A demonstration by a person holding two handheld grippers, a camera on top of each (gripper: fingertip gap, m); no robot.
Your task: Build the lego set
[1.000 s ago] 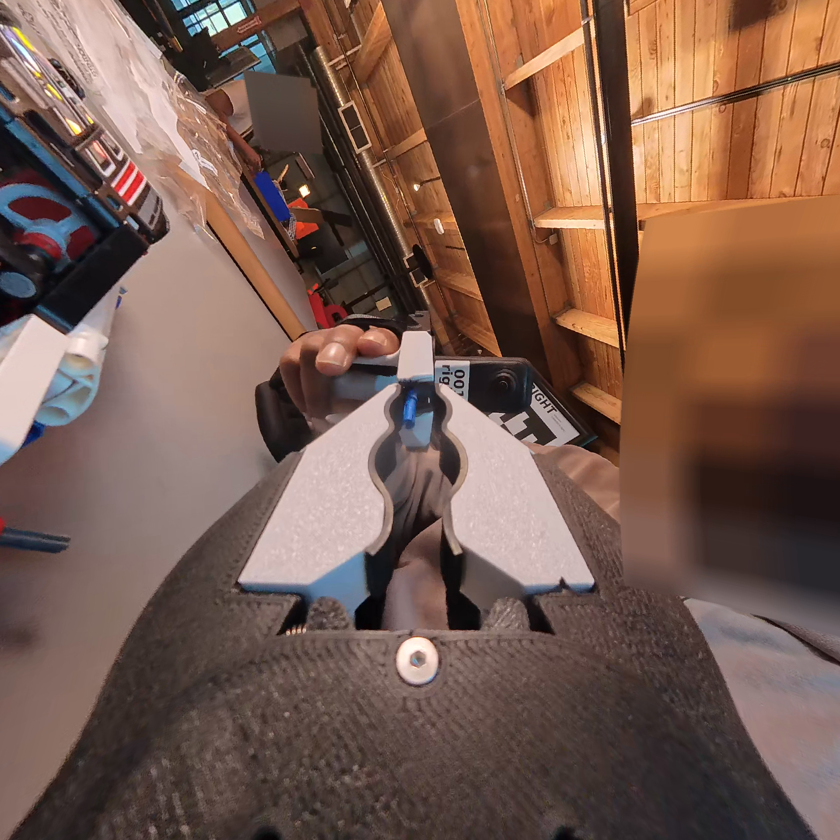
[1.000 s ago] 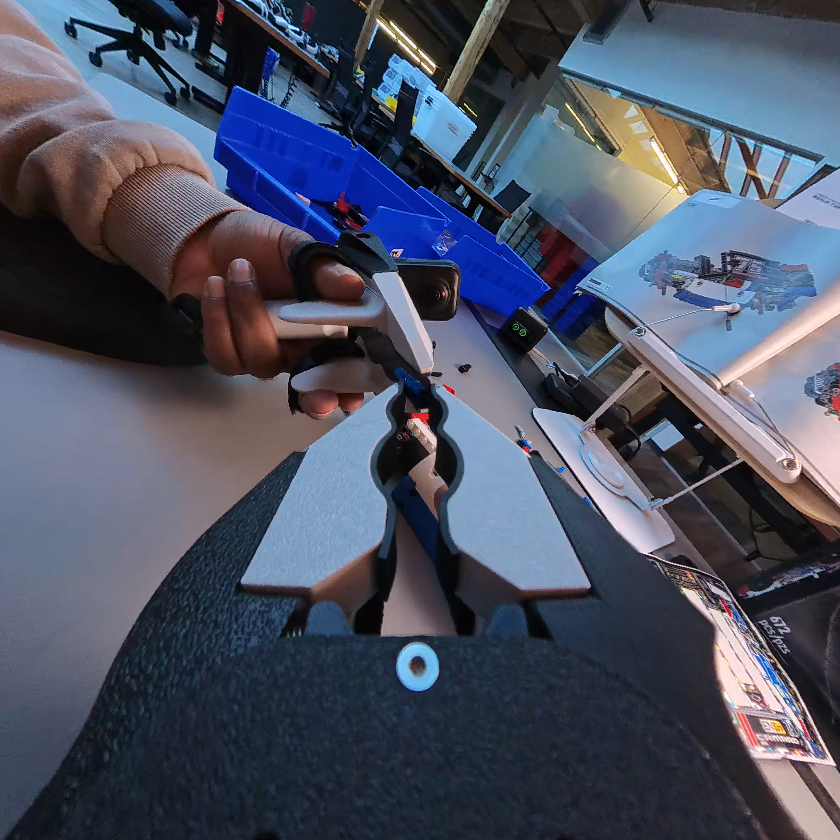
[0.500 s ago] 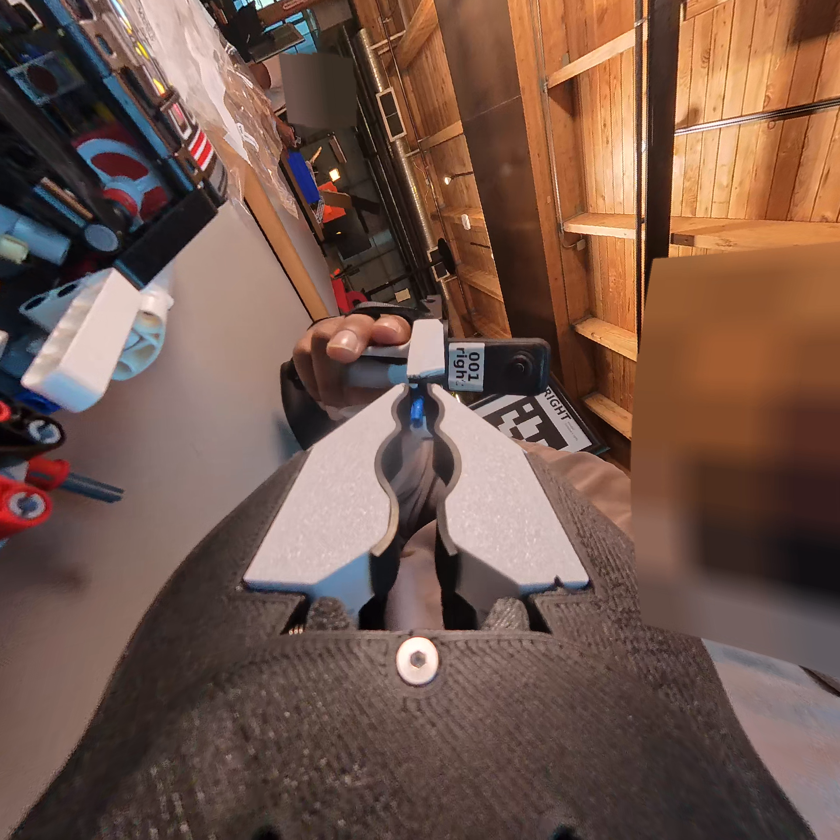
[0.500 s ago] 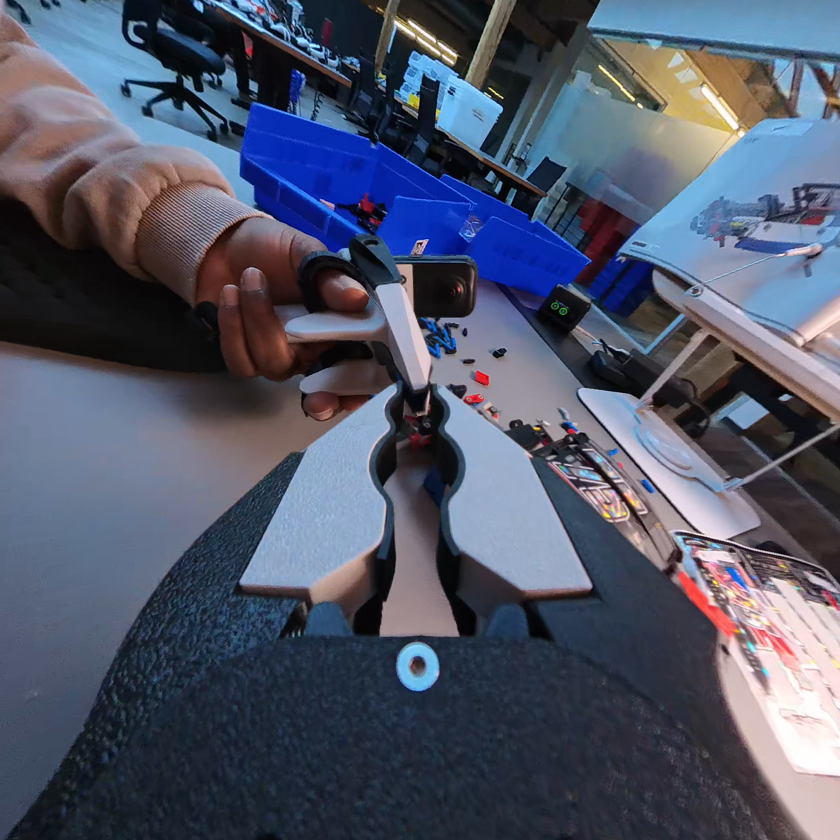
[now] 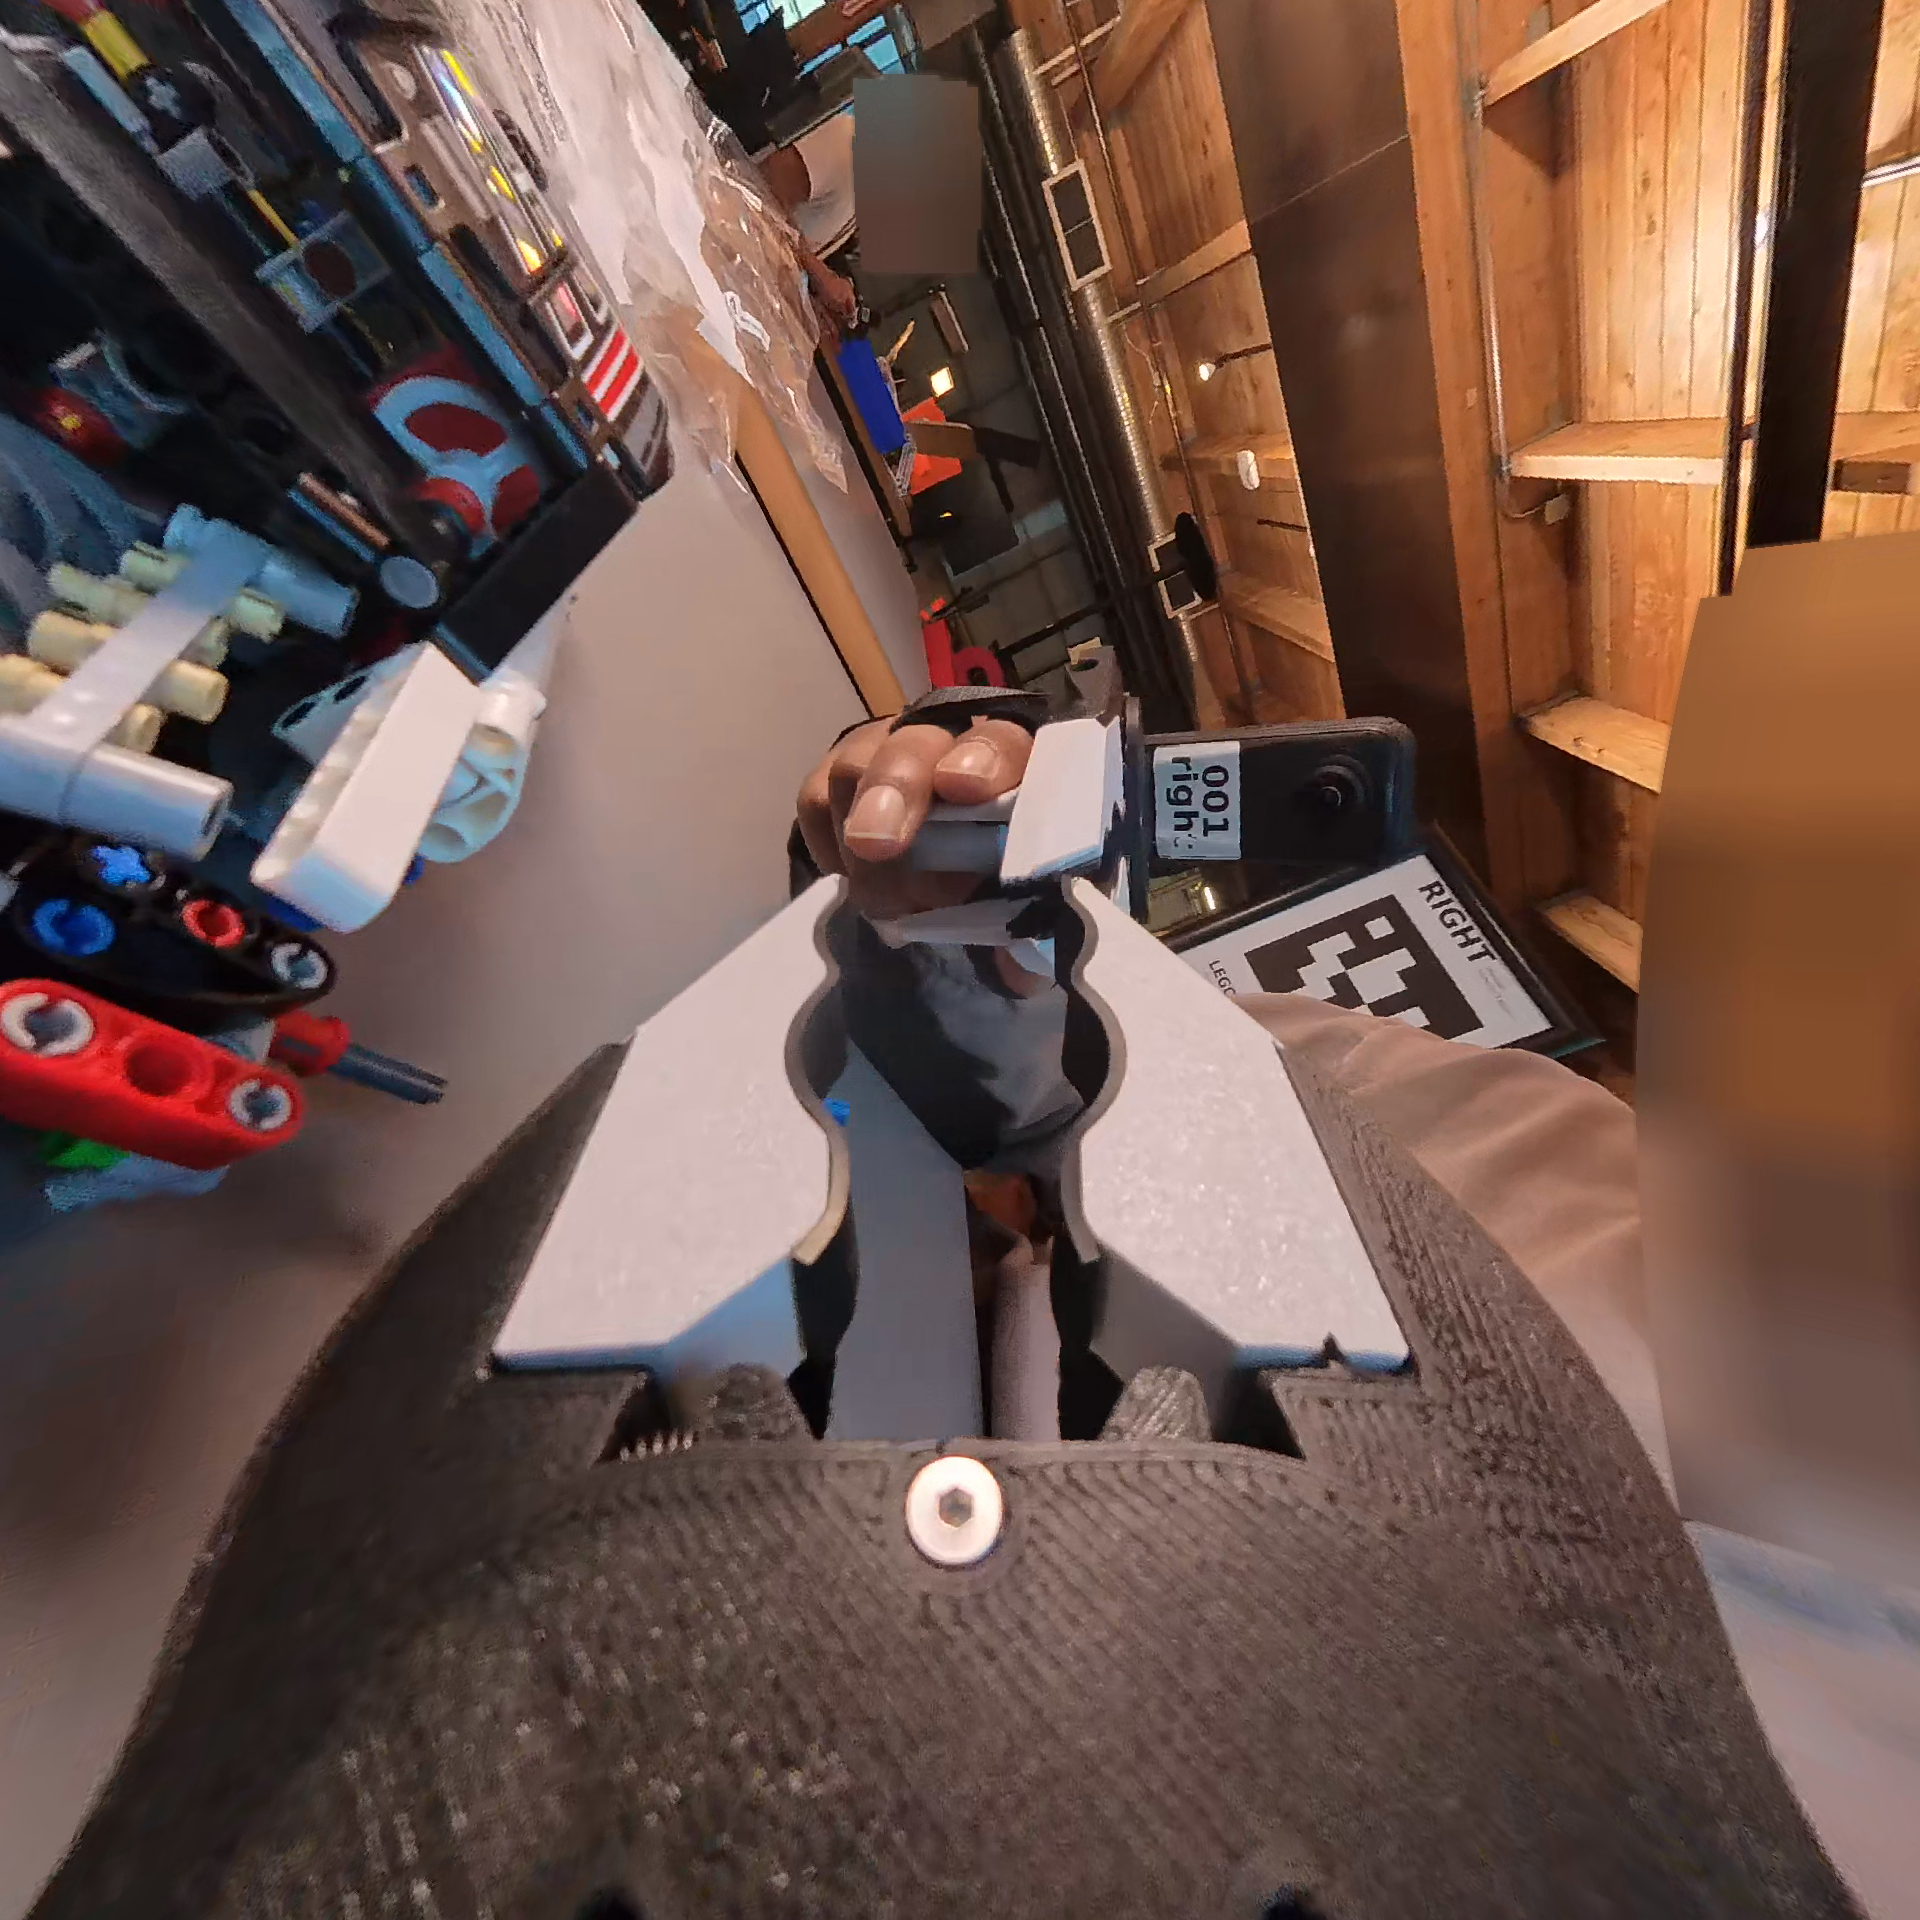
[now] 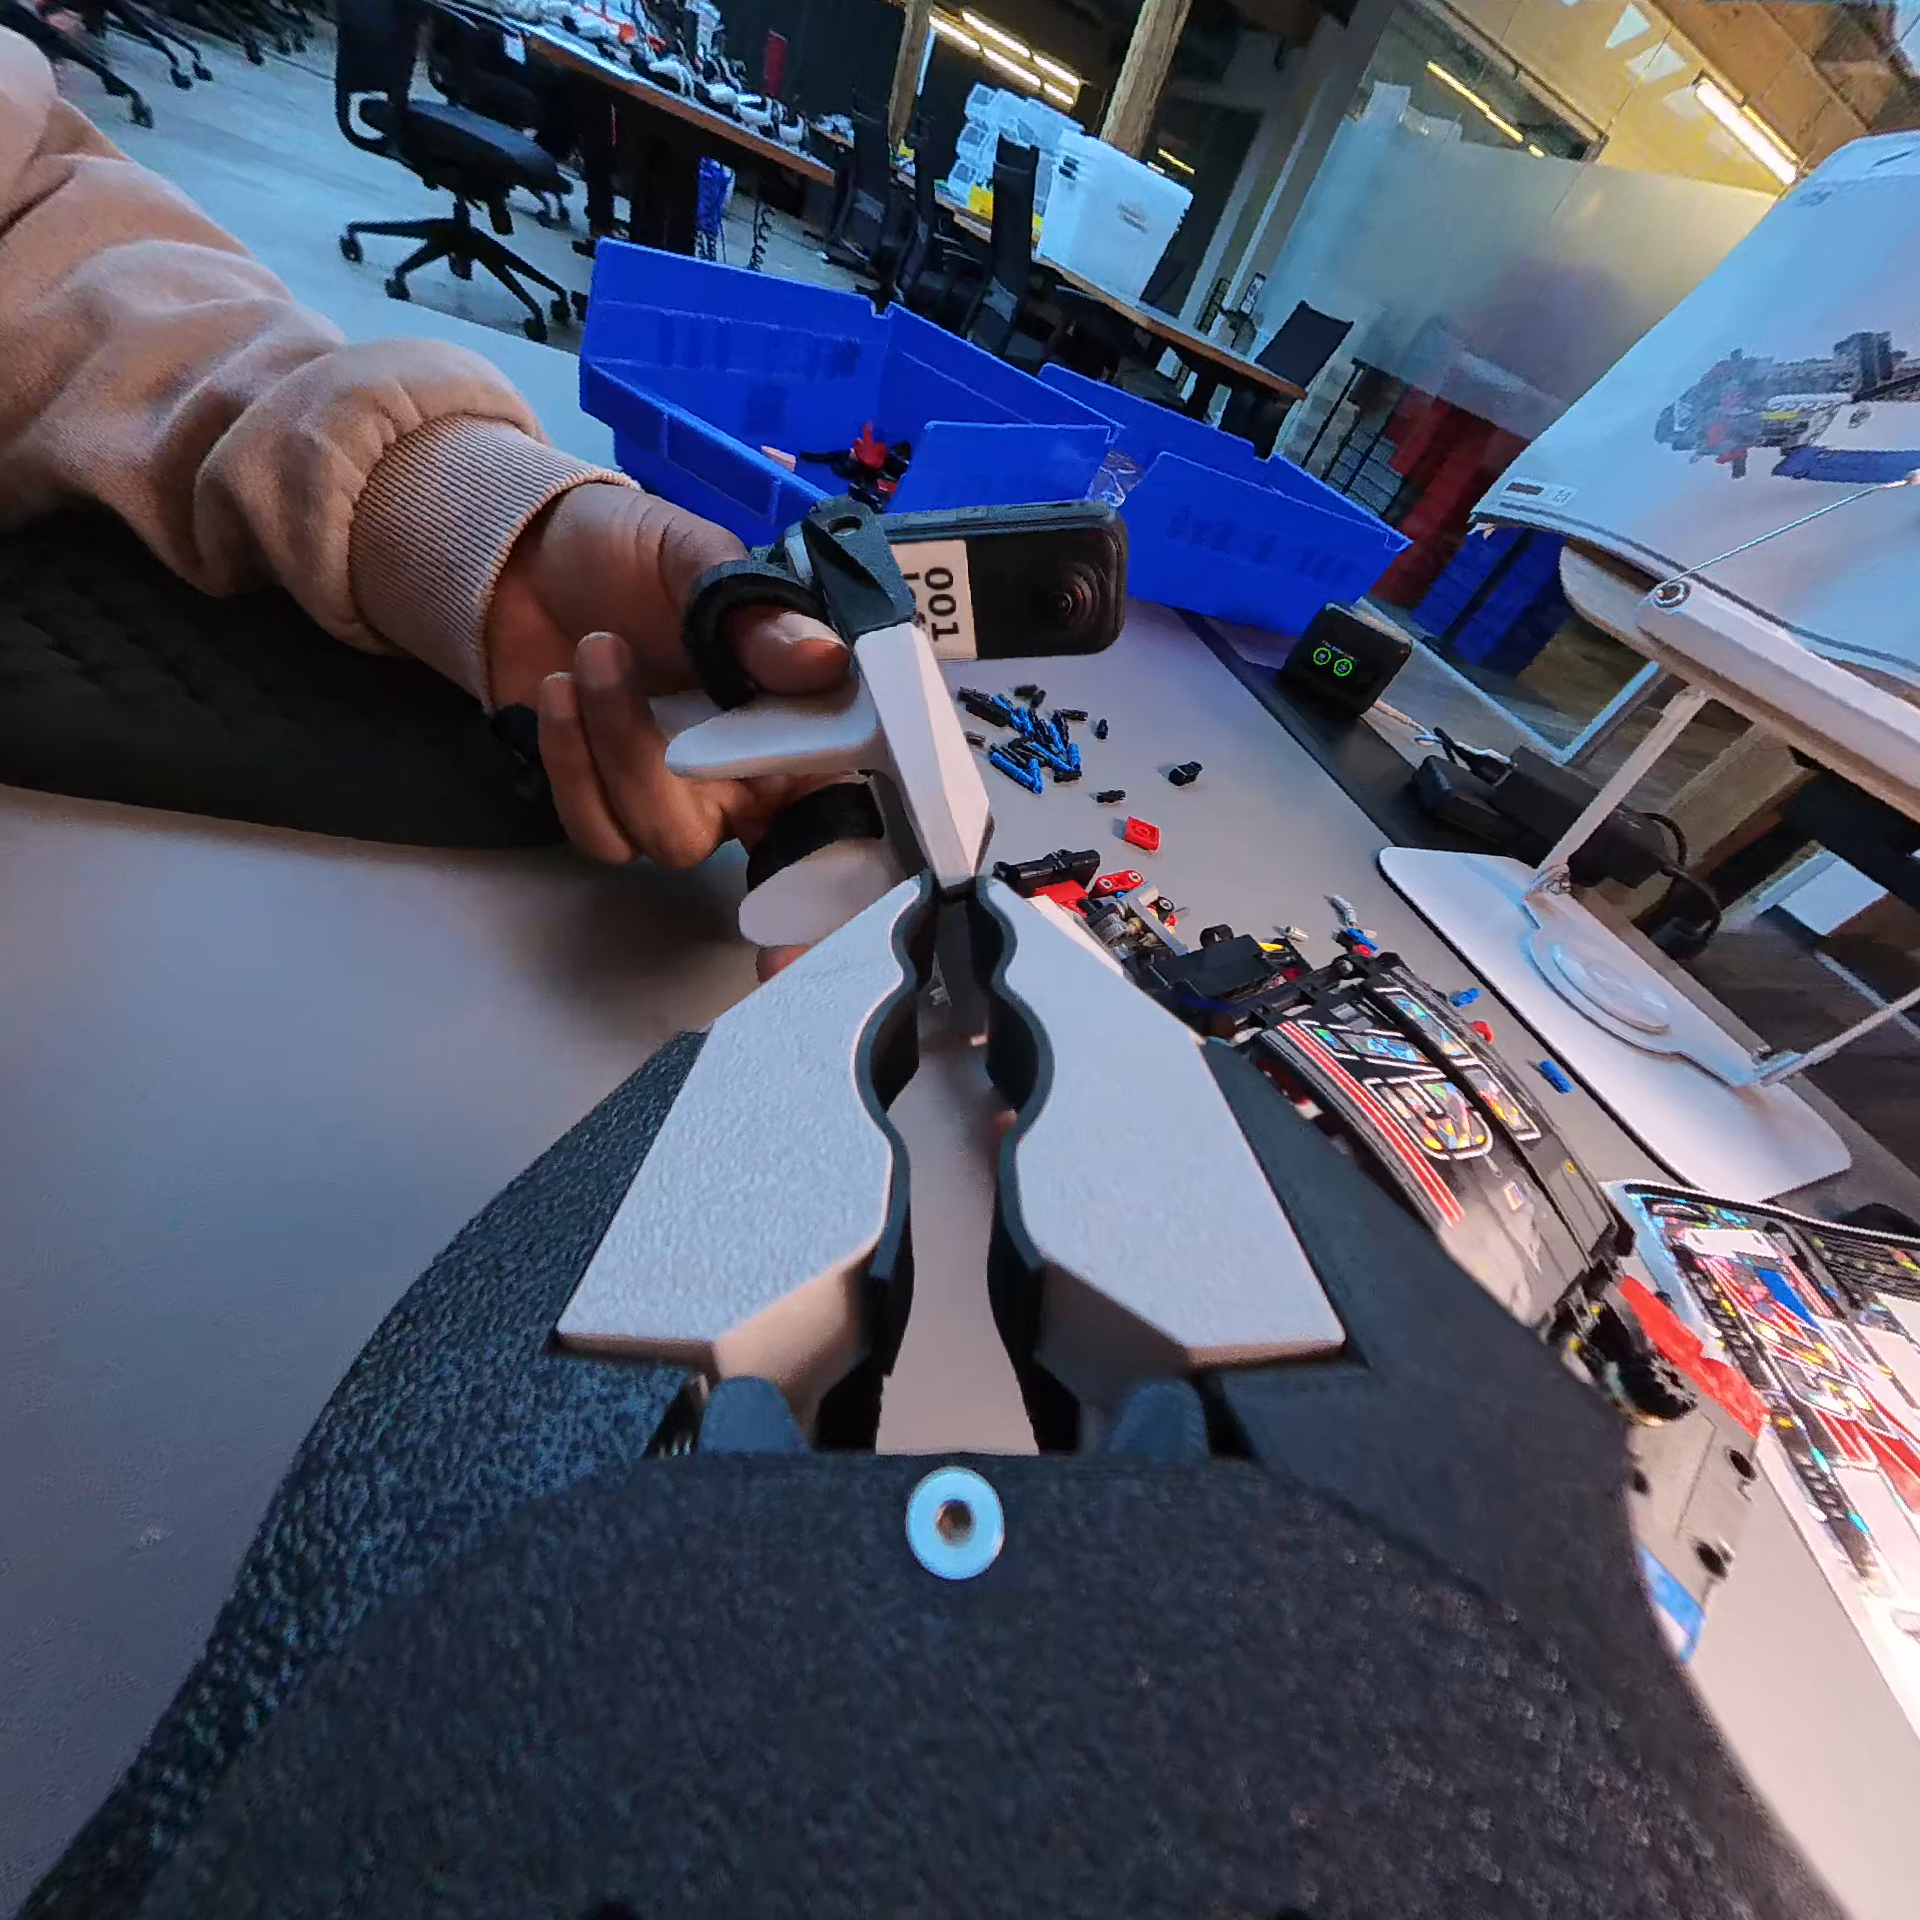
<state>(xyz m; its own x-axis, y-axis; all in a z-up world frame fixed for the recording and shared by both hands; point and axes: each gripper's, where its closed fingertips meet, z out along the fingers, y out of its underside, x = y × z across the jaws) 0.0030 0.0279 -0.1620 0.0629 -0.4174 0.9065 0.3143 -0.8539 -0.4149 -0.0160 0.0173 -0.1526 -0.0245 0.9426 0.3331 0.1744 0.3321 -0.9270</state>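
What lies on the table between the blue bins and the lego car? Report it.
Right wrist view: loose blue and black pins and one red piece, between the blue bins and the lego car.

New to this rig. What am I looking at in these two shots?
No robot: a person holds a two-finger gripper in each hand, each with a camera looking along its fingers. The left wrist view shows the left gripper, open, facing the other one. The right wrist view shows the right gripper, tips closed together; anything pinched is hidden. On the table: a part-built lego model, loose blue and black pins, blue bins behind.
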